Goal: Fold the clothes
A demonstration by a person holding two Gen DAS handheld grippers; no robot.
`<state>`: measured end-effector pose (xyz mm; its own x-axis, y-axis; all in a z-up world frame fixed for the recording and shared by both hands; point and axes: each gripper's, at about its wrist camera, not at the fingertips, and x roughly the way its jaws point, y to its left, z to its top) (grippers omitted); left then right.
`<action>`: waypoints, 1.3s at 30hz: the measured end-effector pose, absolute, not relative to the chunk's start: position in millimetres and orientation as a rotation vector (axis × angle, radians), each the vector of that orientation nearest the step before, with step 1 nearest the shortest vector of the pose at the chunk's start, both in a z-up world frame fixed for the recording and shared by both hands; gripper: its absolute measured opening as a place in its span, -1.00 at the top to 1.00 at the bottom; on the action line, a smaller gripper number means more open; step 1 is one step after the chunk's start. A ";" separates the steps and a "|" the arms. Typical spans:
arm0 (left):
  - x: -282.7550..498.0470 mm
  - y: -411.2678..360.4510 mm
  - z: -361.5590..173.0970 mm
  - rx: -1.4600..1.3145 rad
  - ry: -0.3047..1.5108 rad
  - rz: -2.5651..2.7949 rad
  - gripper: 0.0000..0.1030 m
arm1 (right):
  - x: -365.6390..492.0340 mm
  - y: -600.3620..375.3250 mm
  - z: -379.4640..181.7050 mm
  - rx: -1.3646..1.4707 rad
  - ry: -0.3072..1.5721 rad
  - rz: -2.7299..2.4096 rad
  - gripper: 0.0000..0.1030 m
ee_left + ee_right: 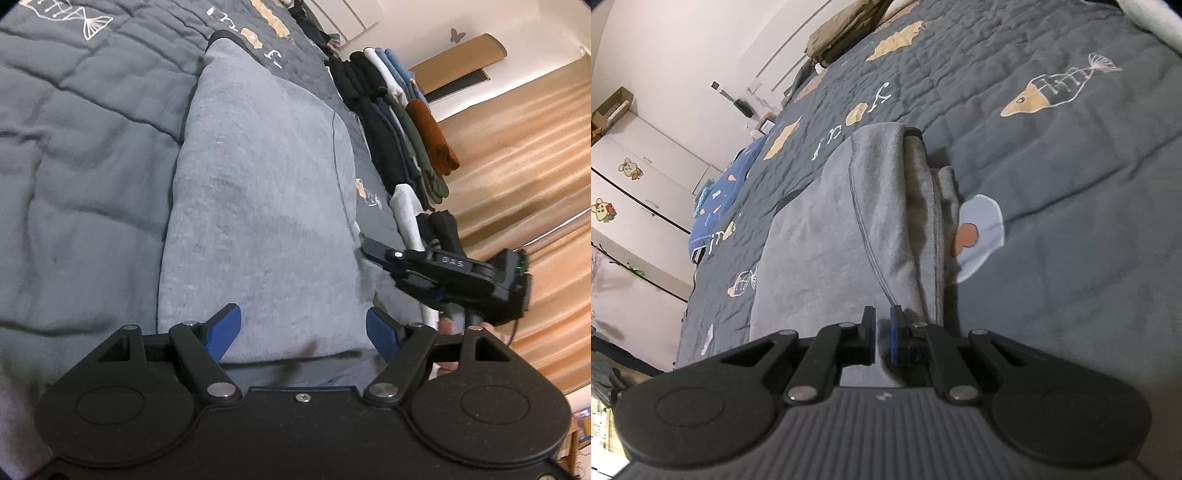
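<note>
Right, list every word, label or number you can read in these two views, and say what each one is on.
"DAS": raised letters on the body of the right gripper, seen from the left wrist view.
White embroidered script on the quilt, near the grey garment: distorted, cannot be read.
More script on the quilt in the left wrist view: also unreadable.
Nothing readable on the stacked folded clothes.

A dark grey quilted bedspread printed with fish skeletons covers the bed. Beyond its far edge hang orange curtains. At its other side stands a white wardrobe with cartoon stickers, a cardboard box on top.
</note>
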<state>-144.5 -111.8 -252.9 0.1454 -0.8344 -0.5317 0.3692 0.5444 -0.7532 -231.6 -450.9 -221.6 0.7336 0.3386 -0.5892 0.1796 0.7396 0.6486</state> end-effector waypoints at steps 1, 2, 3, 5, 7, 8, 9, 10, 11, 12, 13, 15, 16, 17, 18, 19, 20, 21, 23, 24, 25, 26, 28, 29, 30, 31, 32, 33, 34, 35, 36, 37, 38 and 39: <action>-146.5 -112.7 -251.7 -0.502 1.106 -0.919 -0.46 | -235.7 -449.2 -217.7 0.742 0.747 0.104 0.84; -148.0 -113.6 -250.7 -0.496 1.101 -0.916 -0.47 | -239.8 -447.5 -213.9 0.733 0.734 0.112 0.81; -149.1 -114.6 -249.7 -0.491 1.096 -0.913 -0.49 | -243.8 -445.8 -210.0 0.724 0.721 0.119 0.80; -151.3 -116.5 -248.1 -0.480 1.086 -0.909 -0.54 | -252.0 -442.3 -202.2 0.705 0.695 0.134 0.68; -153.7 -117.6 -246.7 -0.469 1.077 -0.908 -0.57 | -253.2 -437.4 -202.1 0.700 0.680 0.148 0.62; -155.0 -118.0 -245.7 -0.465 1.073 -0.907 -0.57 | -253.2 -434.9 -202.7 0.698 0.674 0.154 0.61; -156.0 -118.1 -244.7 -0.463 1.070 -0.906 -0.57 | -253.0 -433.0 -204.8 0.700 0.670 0.156 0.60; -156.7 -117.9 -243.7 -0.464 1.068 -0.907 -0.58 | -252.0 -433.2 -208.3 0.705 0.672 0.156 0.58; -157.4 -117.7 -242.7 -0.465 1.066 -0.907 -0.58 | -250.7 -434.0 -212.2 0.709 0.677 0.157 0.55; -158.1 -117.5 -241.7 -0.467 1.064 -0.908 -0.58 | -248.7 -435.1 -218.1 0.714 0.696 0.137 0.54; -158.8 -117.3 -240.7 -0.468 1.062 -0.908 -0.58 | -246.4 -436.3 -224.7 0.719 0.721 0.108 0.52; -160.3 -116.5 -237.8 -0.473 1.060 -0.913 -0.58 | -245.2 -443.4 -244.6 0.772 0.780 0.055 0.55; -161.4 -115.4 -236.1 -0.475 1.057 -0.916 -0.58 | -246.6 -448.3 -250.2 0.810 0.783 0.053 0.60; -162.8 -114.2 -234.2 -0.476 1.053 -0.920 -0.58 | -248.9 -452.8 -253.8 0.844 0.780 0.056 0.60; -164.1 -112.9 -232.0 -0.477 1.047 -0.925 -0.58 | -251.2 -457.2 -257.4 0.879 0.776 0.059 0.60; -165.3 -111.4 -229.6 -0.479 1.040 -0.932 -0.58 | -253.5 -459.1 -257.9 0.883 0.778 0.055 0.60; -166.6 -109.9 -227.3 -0.481 1.033 -0.938 -0.59 | -255.8 -459.9 -257.0 0.874 0.784 0.049 0.60; -166.8 -109.8 -224.6 -0.483 1.026 -0.944 -0.60 | -258.6 -459.8 -257.8 0.877 0.789 0.046 0.60; -167.0 -110.3 -219.5 -0.487 1.014 -0.952 -0.62 | -264.6 -458.3 -260.3 0.886 0.802 0.039 0.60; -167.3 -109.8 -217.7 -0.491 1.009 -0.956 -0.63 | -267.4 -455.7 -259.6 0.873 0.812 0.030 0.60; -167.6 -109.3 -215.9 -0.494 1.005 -0.959 -0.63 | -270.3 -452.5 -258.3 0.856 0.821 0.020 0.59; -168.1 -109.0 -214.3 -0.495 1.000 -0.962 -0.63 | -273.2 -449.3 -257.0 0.840 0.830 0.009 0.48; -169.6 -109.1 -211.4 -0.491 0.993 -0.966 -0.63 | -276.2 -445.0 -257.2 0.785 0.883 -0.031 0.44; -170.3 -109.1 -210.1 -0.490 0.990 -0.967 -0.63 | -280.5 -445.0 -255.8 0.786 0.879 -0.042 0.44; -171.0 -109.0 -208.7 -0.492 0.987 -0.969 -0.63 | -286.1 -445.8 -253.7 0.799 0.862 -0.049 0.44; -171.4 -108.7 -207.9 -0.493 0.985 -0.969 -0.63 | -291.6 -446.5 -248.6 0.807 0.829 -0.050 0.44; -171.5 -108.6 -207.7 -0.493 0.985 -0.969 -0.63 | -297.1 -447.0 -242.3 0.812 0.790 -0.050 0.44; -171.7 -108.5 -207.6 -0.494 0.984 -0.969 -0.63 | -303.1 -447.6 -234.9 0.814 0.746 -0.053 0.44; -171.8 -108.4 -207.4 -0.494 0.983 -0.969 -0.64 | -308.9 -447.9 -227.8 0.818 0.699 -0.052 0.44; -171.9 -108.3 -207.3 -0.495 0.982 -0.968 -0.64 | -314.4 -448.1 -221.1 0.823 0.651 -0.047 0.44; -172.1 -108.2 -207.1 -0.495 0.982 -0.968 -0.65 | -317.2 -448.1 -216.7 0.836 0.614 -0.031 0.43; -172.2 -108.1 -206.9 -0.496 0.981 -0.968 -0.65 | -318.7 -448.0 -213.2 0.853 0.581 -0.011 0.43; -172.3 -108.0 -206.8 -0.496 0.980 -0.968 -0.65 | -318.0 -446.1 -211.3 0.861 0.562 0.022 0.43; -172.5 -107.9 -206.6 -0.497 0.979 -0.967 -0.65 | -315.1 -442.2 -211.1 0.861 0.563 0.055 0.43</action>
